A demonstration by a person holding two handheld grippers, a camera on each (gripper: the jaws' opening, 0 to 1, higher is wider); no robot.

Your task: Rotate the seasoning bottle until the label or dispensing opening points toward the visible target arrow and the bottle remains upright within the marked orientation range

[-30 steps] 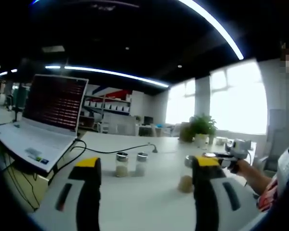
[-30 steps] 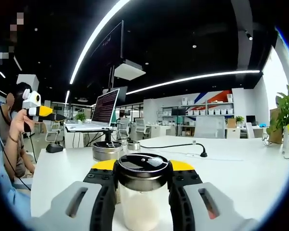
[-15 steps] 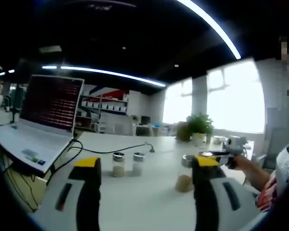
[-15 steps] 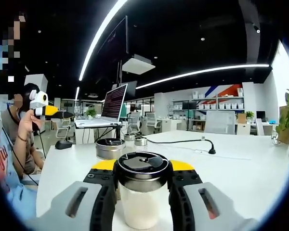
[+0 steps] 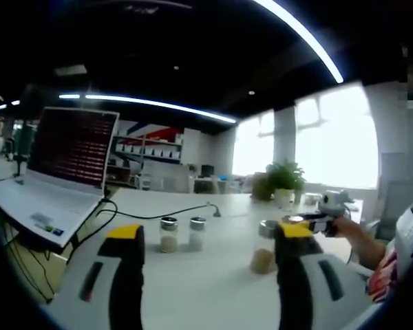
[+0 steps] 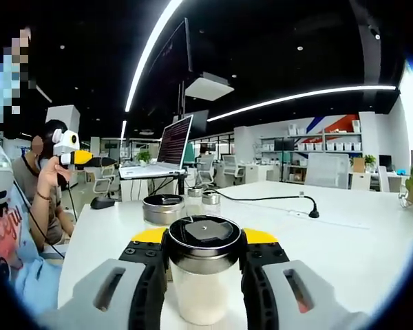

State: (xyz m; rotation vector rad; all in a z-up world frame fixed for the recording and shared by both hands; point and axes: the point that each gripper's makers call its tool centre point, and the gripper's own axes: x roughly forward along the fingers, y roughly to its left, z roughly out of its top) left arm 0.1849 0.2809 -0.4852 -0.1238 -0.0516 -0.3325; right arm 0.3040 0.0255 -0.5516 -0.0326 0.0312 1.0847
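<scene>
Between right gripper (image 6: 204, 275) jaws, cylindrical glass seasoning bottle (image 6: 203, 278), metal cap

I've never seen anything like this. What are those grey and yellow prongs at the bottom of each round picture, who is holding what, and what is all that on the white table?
There is no robot here. A person holds a two-pronged gripper in each hand, and each round picture comes from a camera riding on one gripper, looking forward along its prongs.

In the right gripper view, the right gripper is shut on a seasoning bottle with a shiny metal cap and pale powder inside, standing upright.

In the left gripper view, the left gripper is open and holds nothing.

On the white table are two small jars side by side, a laptop with its screen lit, and a black cable. A potted plant stands by the window. In the right gripper view a round metal tin sits just behind the held bottle.
</scene>
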